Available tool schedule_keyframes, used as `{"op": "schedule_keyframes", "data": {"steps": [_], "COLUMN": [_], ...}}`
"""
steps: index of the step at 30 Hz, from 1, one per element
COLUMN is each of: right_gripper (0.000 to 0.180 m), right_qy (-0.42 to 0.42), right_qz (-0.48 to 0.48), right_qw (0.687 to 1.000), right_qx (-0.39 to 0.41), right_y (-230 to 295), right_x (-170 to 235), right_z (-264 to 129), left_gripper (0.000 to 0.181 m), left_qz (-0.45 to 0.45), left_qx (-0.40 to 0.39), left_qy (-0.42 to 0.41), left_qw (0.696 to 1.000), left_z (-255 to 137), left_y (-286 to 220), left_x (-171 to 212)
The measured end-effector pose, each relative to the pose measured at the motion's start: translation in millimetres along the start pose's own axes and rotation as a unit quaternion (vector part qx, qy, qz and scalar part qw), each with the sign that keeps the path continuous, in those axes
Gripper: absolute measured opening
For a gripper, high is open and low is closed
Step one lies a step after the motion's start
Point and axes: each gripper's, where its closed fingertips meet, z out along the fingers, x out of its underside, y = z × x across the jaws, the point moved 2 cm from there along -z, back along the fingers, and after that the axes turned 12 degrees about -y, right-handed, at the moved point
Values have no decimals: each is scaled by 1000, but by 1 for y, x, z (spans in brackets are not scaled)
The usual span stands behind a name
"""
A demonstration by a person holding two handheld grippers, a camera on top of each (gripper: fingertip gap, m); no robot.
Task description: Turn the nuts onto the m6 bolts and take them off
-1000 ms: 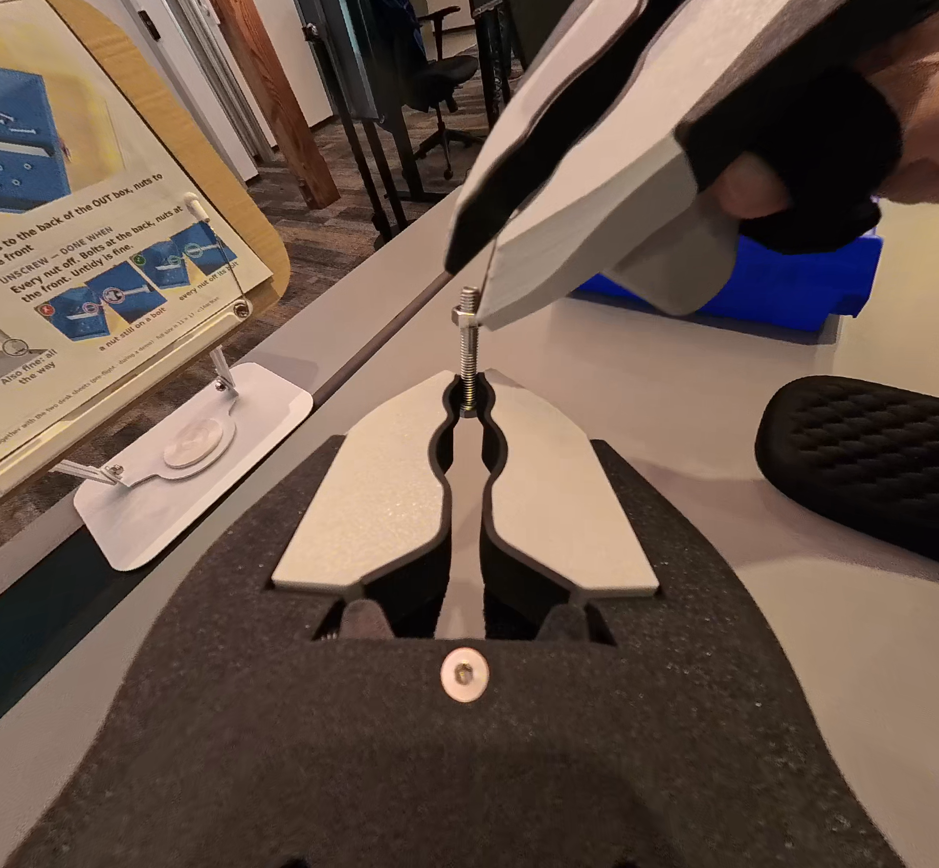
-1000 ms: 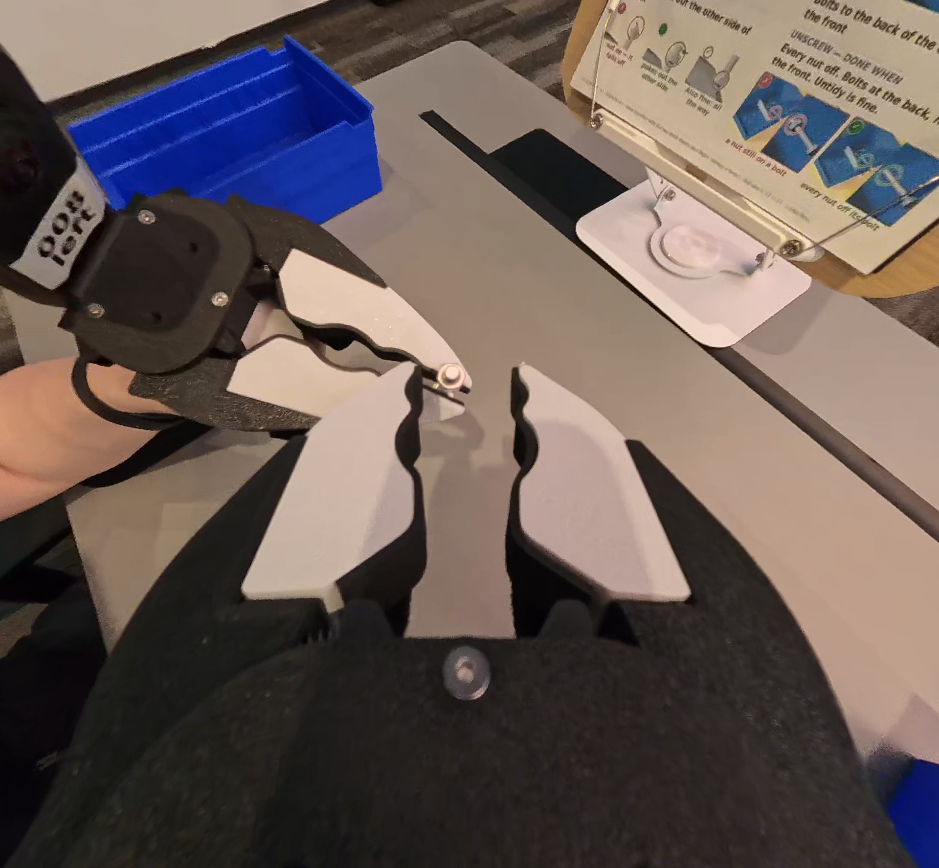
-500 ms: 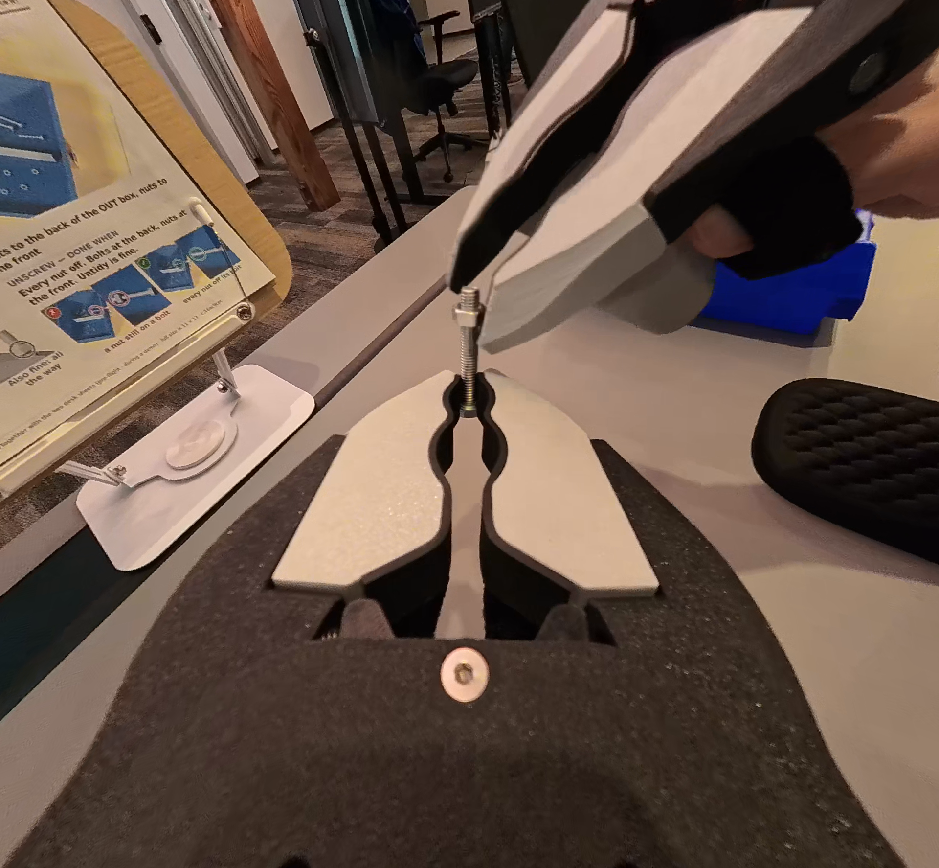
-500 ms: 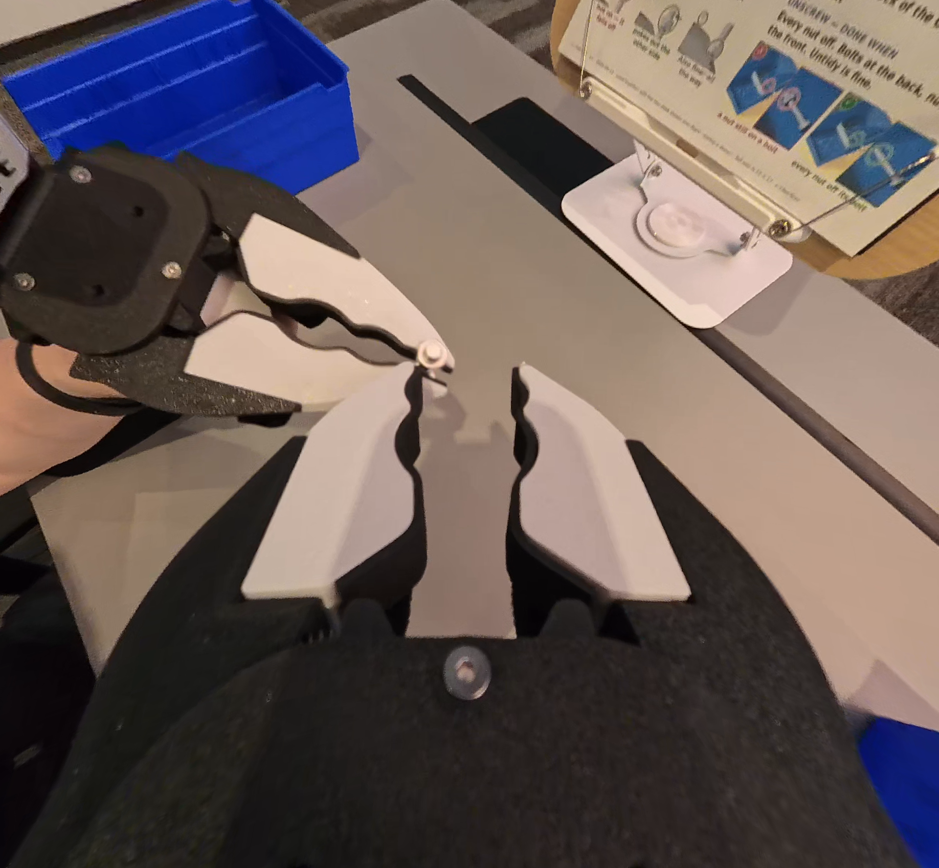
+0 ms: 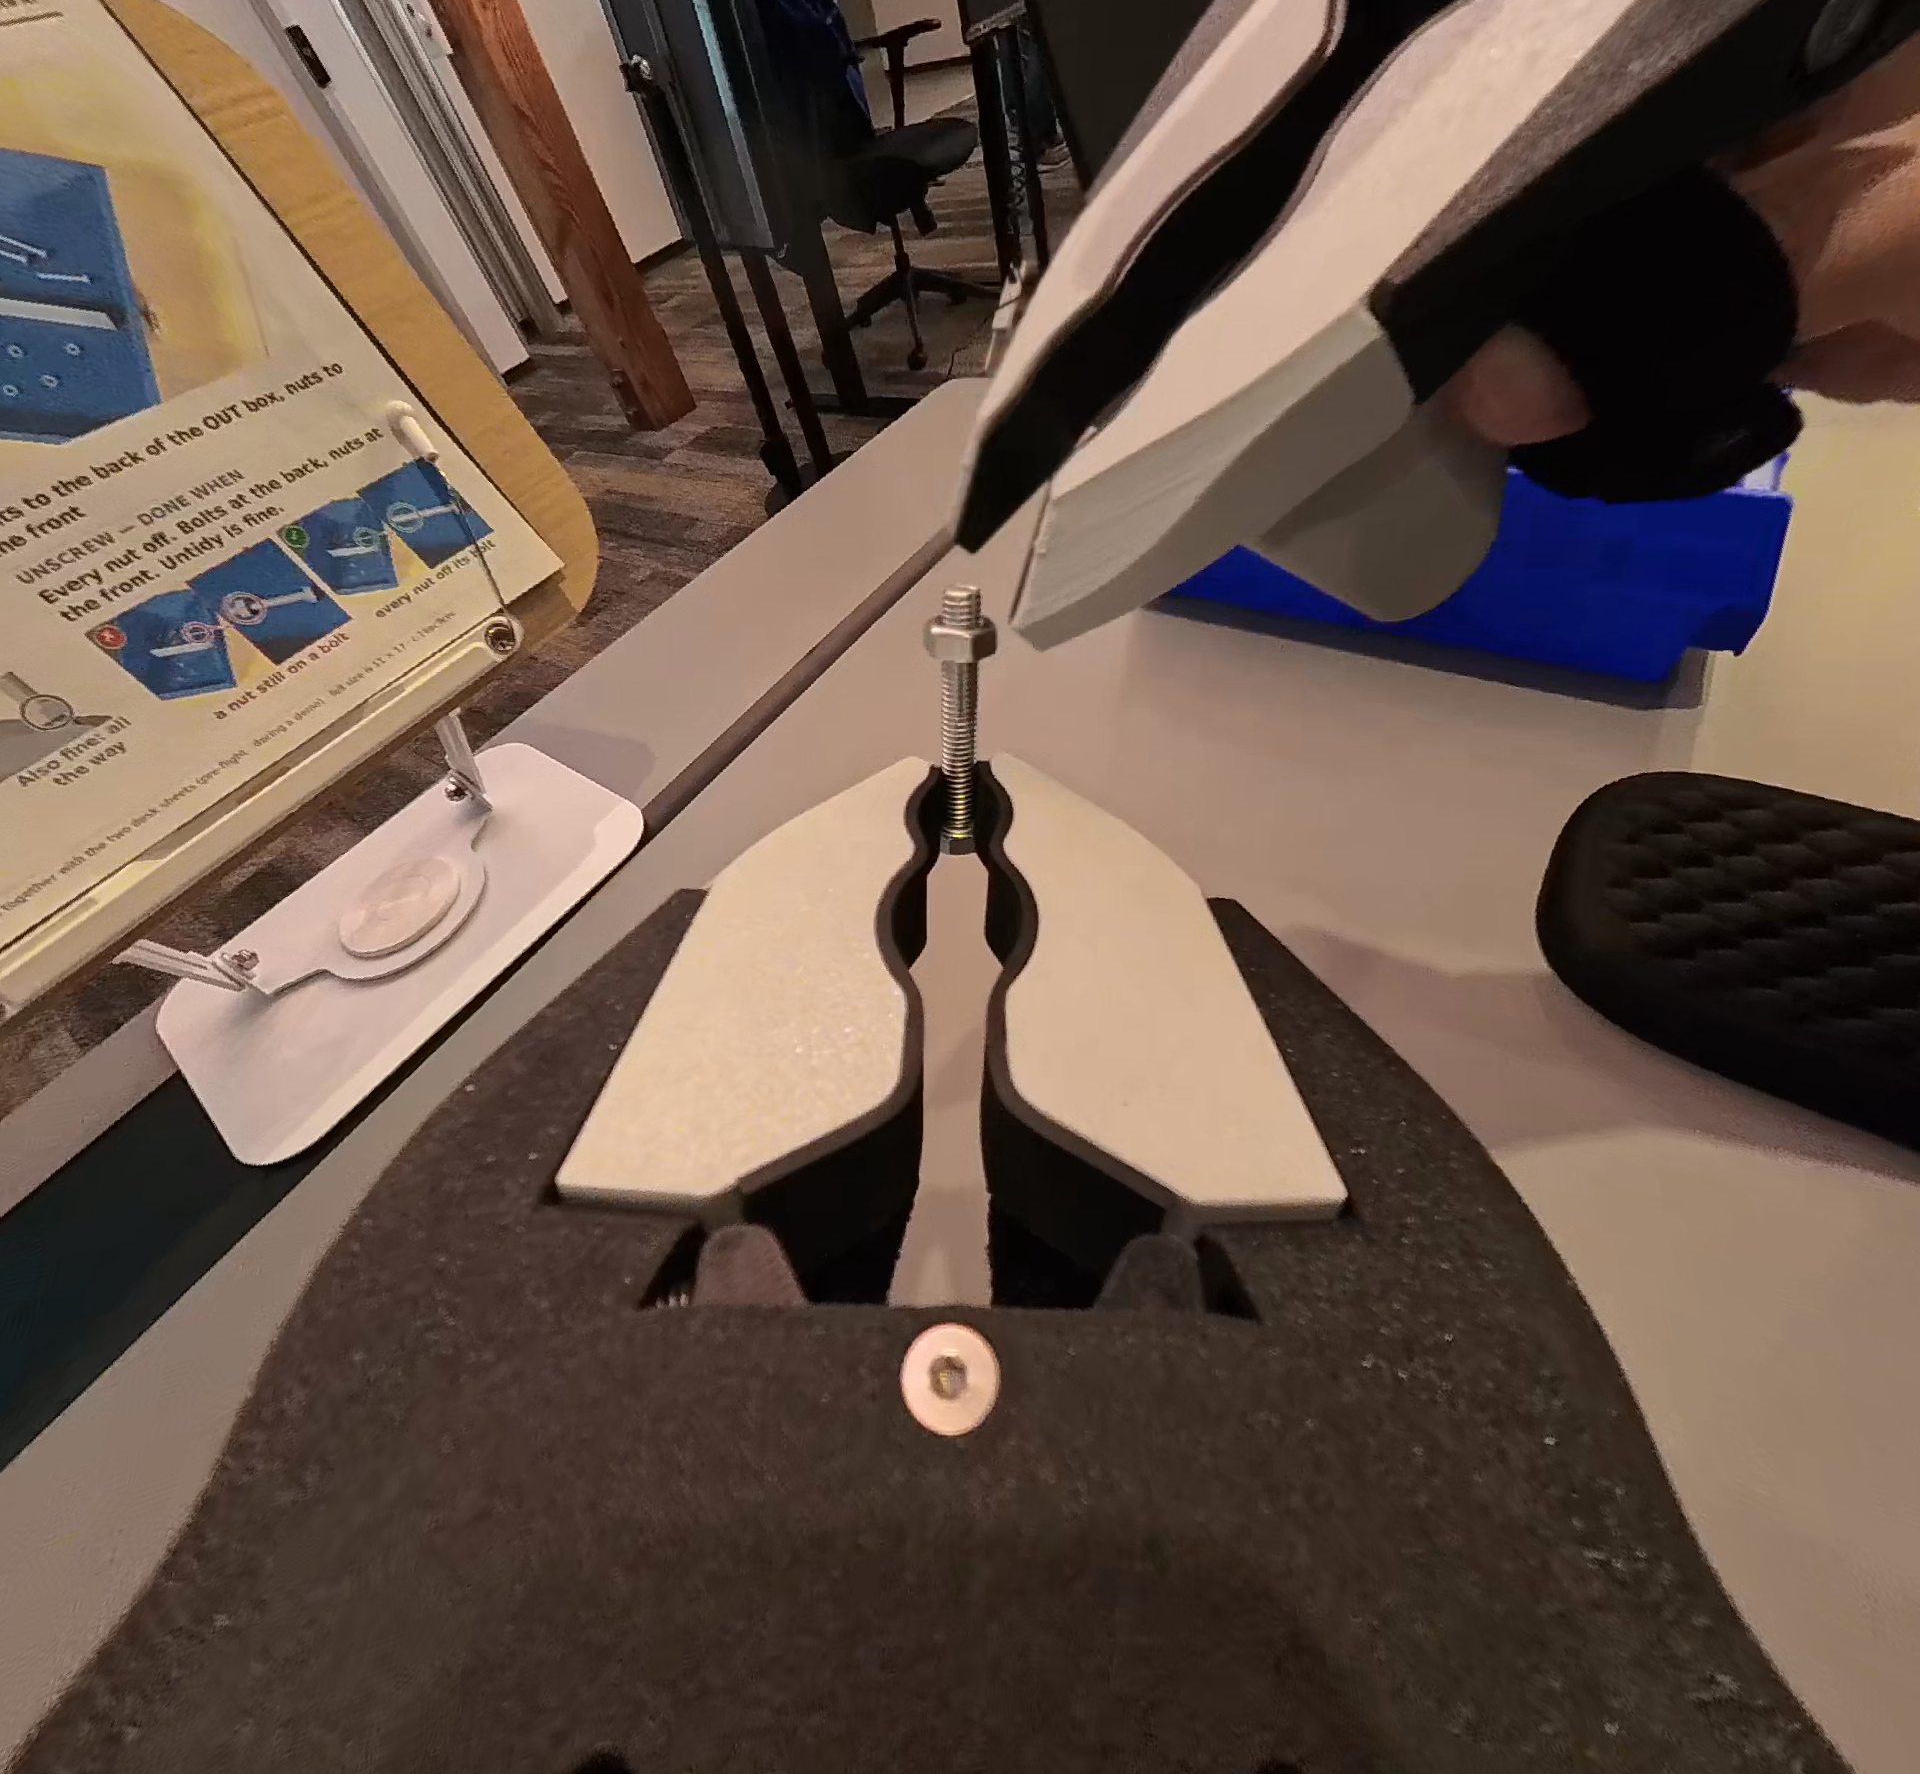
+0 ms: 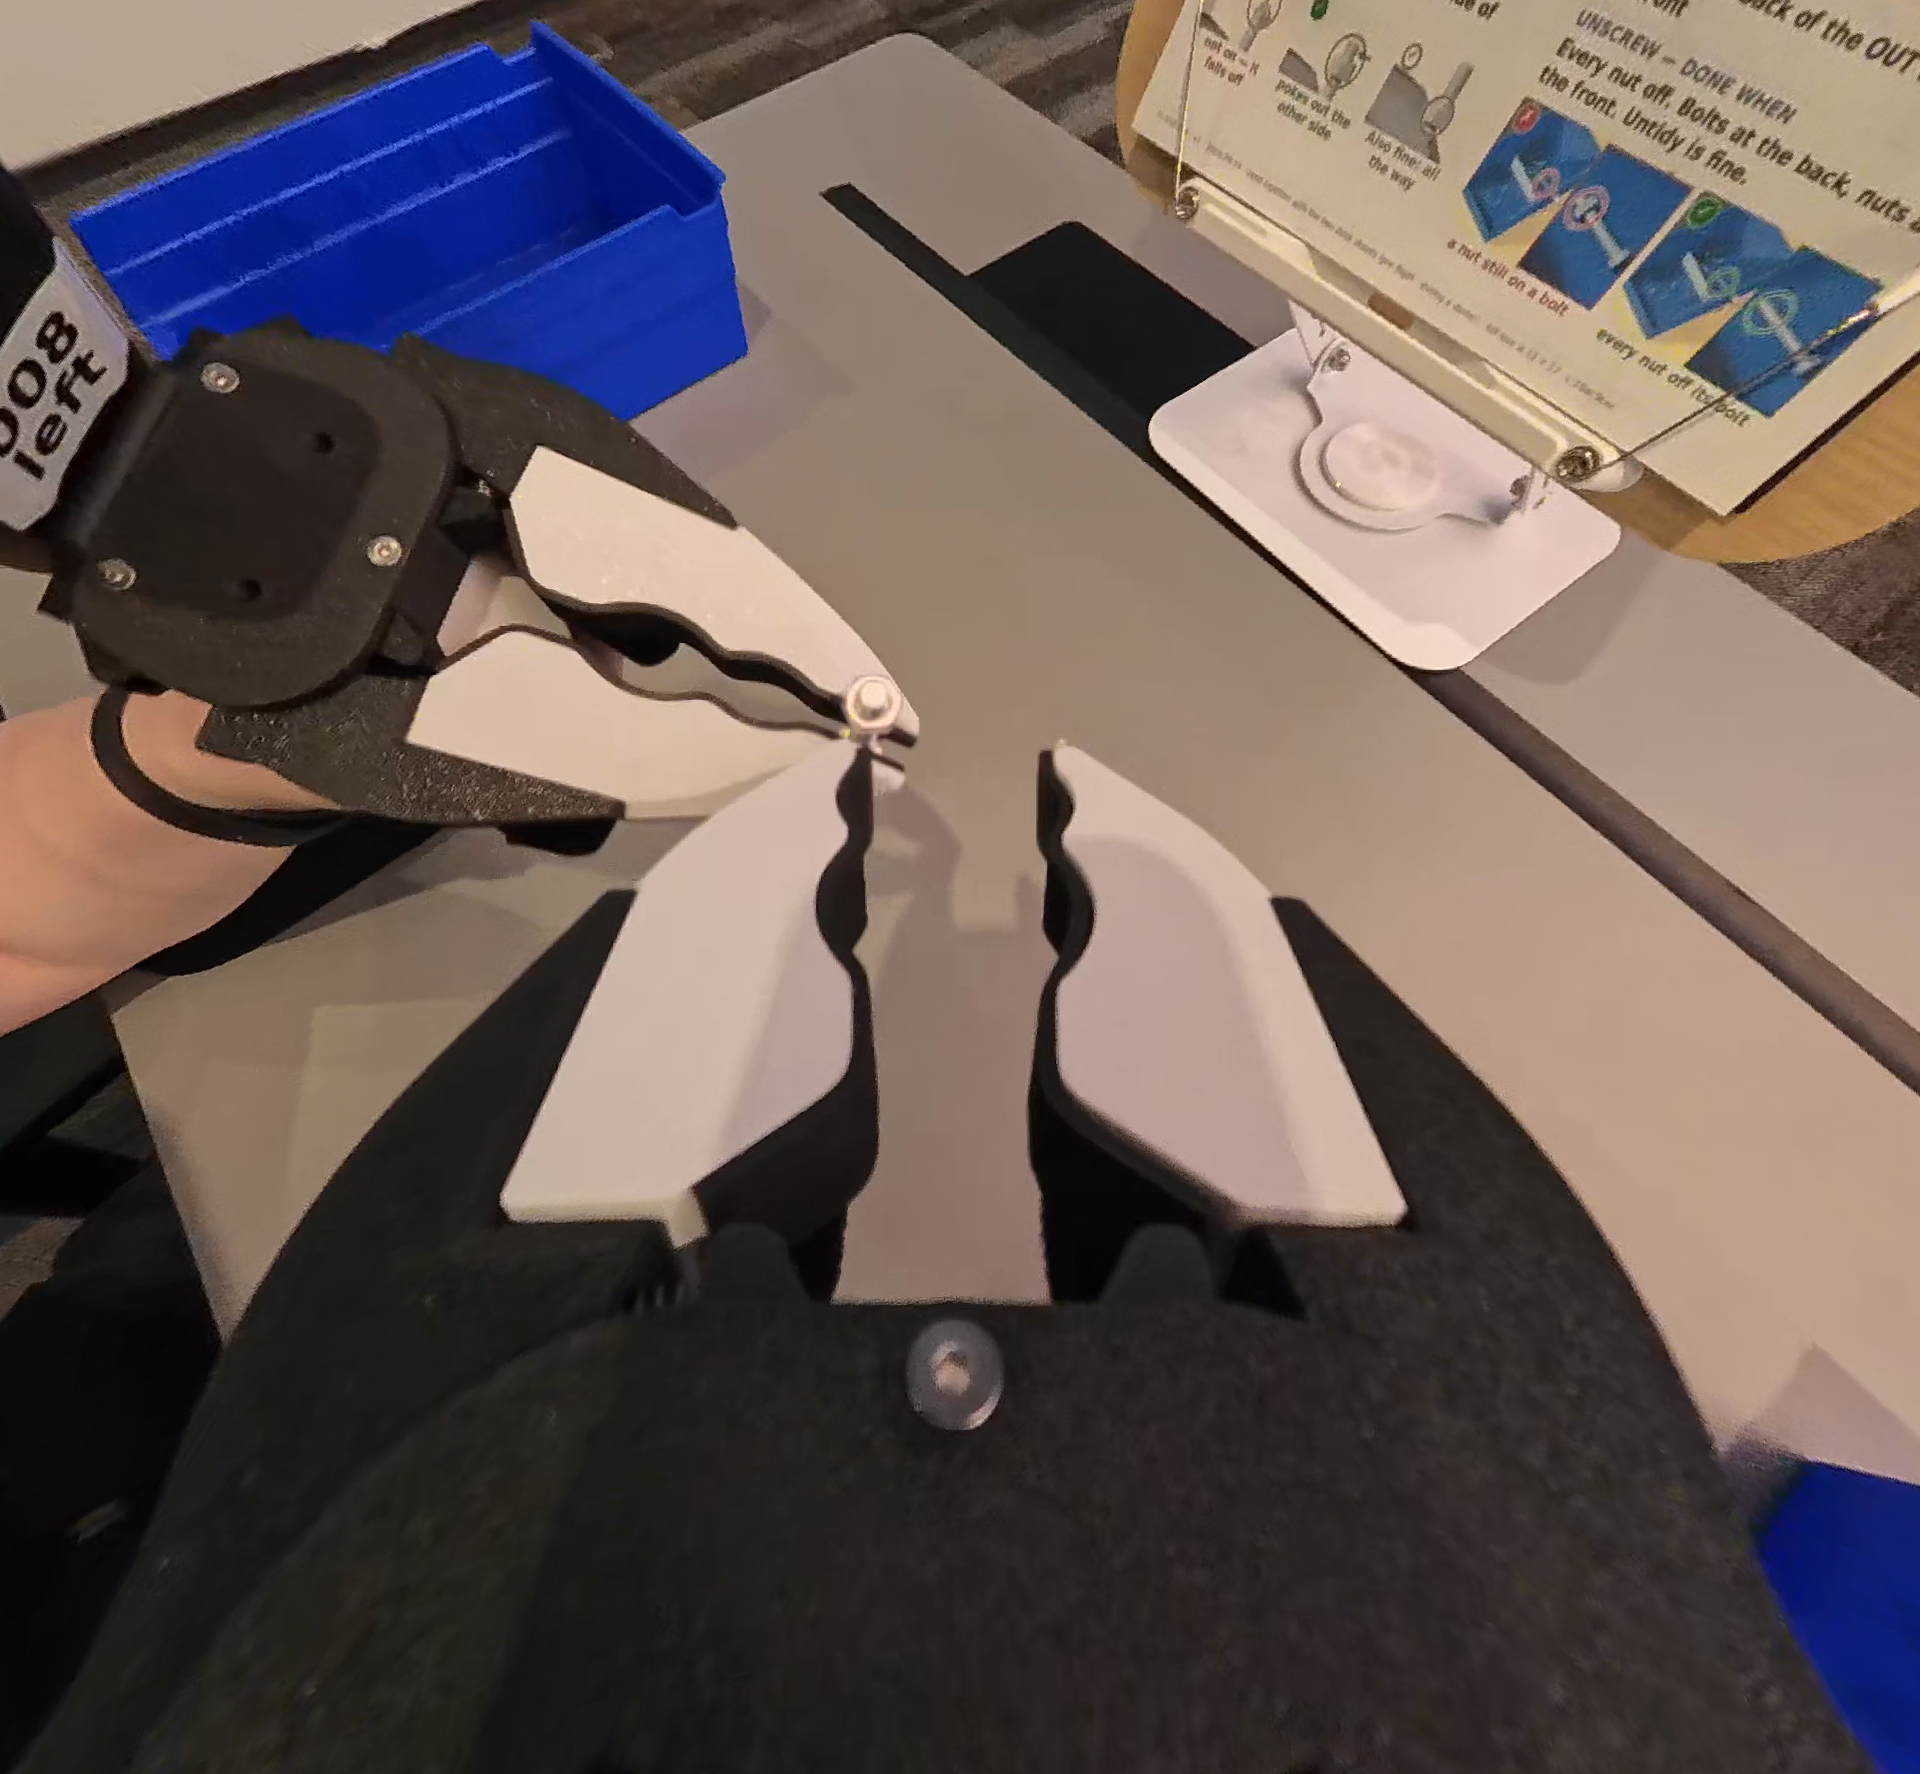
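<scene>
My left gripper (image 5: 958, 774) is shut on the lower end of an M6 bolt (image 5: 956, 722) and holds it upright above the grey table (image 5: 1299, 789). A hex nut (image 5: 961, 635) sits on the thread just below the bolt's top end. My right gripper (image 6: 956, 758) is open and empty. In the left wrist view the right gripper (image 5: 1003, 576) hangs above and right of the nut, tips close beside it, not around it. In the right wrist view the bolt and nut (image 6: 871, 701) show end-on at the left gripper's (image 6: 878, 737) tips, just off my left fingertip (image 6: 847, 768).
A blue bin (image 6: 416, 207) stands behind the left hand. An instruction sheet on a stand (image 6: 1558, 114) with a white base plate (image 6: 1382, 498) is at the table's far edge. A black textured pad (image 5: 1745, 935) lies to the right. Another blue bin's corner (image 6: 1839, 1599) shows near me. Left and right tips are no more than a few centimetres apart.
The right gripper has shifted a little up and off the nut while staying open. The left gripper still holds the bolt upright, with the nut near its top.
</scene>
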Motion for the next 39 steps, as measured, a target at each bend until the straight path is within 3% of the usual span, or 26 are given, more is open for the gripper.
{"op": "schedule_keyframes", "data": {"steps": [12, 16, 23, 30, 39], "right_gripper": [28, 30, 28, 33, 34], "right_qy": [17, -14, 37, 14, 46], "right_qz": [-5, 8, 2, 9, 20], "right_qw": [1000, 1000, 999, 1000, 998], "right_qx": [7, -26, 26, 17, 34], "right_y": [-1, 11, -7, 2, -7], "right_x": [5, -4, 11, 3, 14], "right_z": [3, 4, -1, 3, 0], "left_gripper": [5, 5, 5, 5, 5], "left_qz": [-1, 18, 25, 62, 71], "left_qx": [1, 0, -8, -17, -24], "left_qy": [-6, 4, 7, 26, 33], "left_qw": [1000, 1000, 1000, 998, 997], "left_z": [-1, 1, 0, 3, 3], "left_y": [0, -2, 1, -3, -1], "left_x": [-3, 1, 1, 7, 8]}}
